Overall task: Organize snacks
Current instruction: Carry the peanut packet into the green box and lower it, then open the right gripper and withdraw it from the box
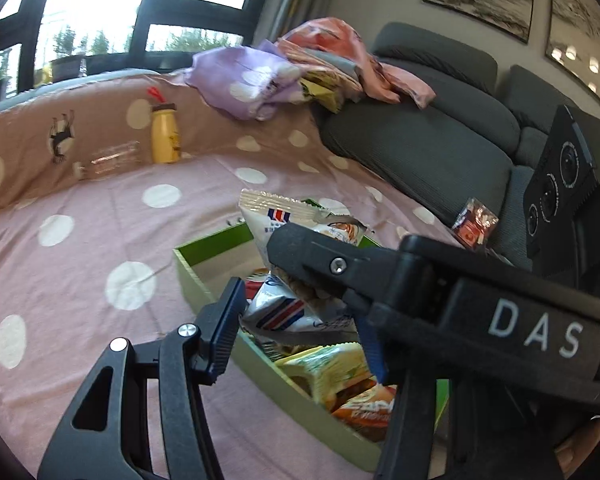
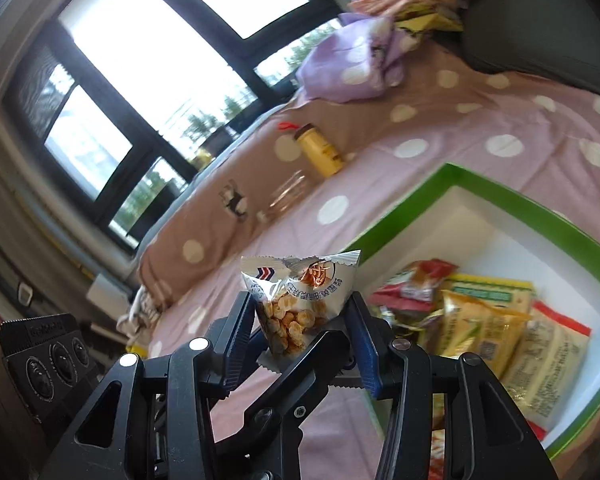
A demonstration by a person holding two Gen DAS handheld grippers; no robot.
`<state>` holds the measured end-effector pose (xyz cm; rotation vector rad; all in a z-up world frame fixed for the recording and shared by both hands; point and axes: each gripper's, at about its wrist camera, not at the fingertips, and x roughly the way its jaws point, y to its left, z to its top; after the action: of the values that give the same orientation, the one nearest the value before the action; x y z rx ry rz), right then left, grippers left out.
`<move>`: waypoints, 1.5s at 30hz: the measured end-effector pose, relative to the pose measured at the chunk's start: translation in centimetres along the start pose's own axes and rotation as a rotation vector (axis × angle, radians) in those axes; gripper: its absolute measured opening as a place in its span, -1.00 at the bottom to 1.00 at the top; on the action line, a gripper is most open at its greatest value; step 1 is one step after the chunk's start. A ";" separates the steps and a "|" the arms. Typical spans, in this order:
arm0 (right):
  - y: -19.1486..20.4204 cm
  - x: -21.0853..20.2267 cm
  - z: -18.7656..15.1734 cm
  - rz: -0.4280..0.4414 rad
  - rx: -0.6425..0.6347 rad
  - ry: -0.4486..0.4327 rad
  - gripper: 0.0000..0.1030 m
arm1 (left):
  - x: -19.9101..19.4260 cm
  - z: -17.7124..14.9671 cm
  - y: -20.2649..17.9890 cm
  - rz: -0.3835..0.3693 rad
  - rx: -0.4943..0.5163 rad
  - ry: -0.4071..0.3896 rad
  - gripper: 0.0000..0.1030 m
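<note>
2 claws over pink dotted bedspread (image 1: 80, 272), right claw (image 2: 304, 332) clamping peanut packet (image 2: 300, 300), left claw (image 1: 300, 328) spread, windowed room.

Box far end: white floor (image 2: 472, 216) bare, open from above.
Box near end: snack packets (image 2: 484, 320) crowd it.
Bedspread left: spotted cloth (image 1: 80, 248) open, yellow bottle (image 1: 165, 134) well back.

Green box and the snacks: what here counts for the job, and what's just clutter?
Job:
- green-rimmed cardboard box
- white peanut packet in right gripper
- yellow packets inside box
- red packet by sofa

Clutter:
- yellow bottle
- purple dotted cloth
- grey sofa
</note>
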<state>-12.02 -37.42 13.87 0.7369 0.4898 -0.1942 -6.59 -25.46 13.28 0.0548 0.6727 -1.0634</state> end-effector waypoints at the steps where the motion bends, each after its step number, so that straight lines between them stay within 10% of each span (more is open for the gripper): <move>1: -0.7 -0.1 0.2 -0.010 0.022 -0.007 -0.02 | 0.4 0.1 -0.2 -0.007 0.002 0.009 0.04; 28: -9.1 0.9 0.6 -0.187 0.282 0.059 -0.02 | 8.5 -0.9 -2.5 -0.050 -0.028 0.261 0.05; 45: -8.5 0.3 0.7 -0.275 0.230 0.042 -0.02 | 7.6 -0.7 -3.0 0.038 -0.008 0.251 0.23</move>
<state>-14.40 -44.05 9.10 0.8982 0.6152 -0.4987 -7.09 -32.68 9.46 0.1960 0.8988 -1.0266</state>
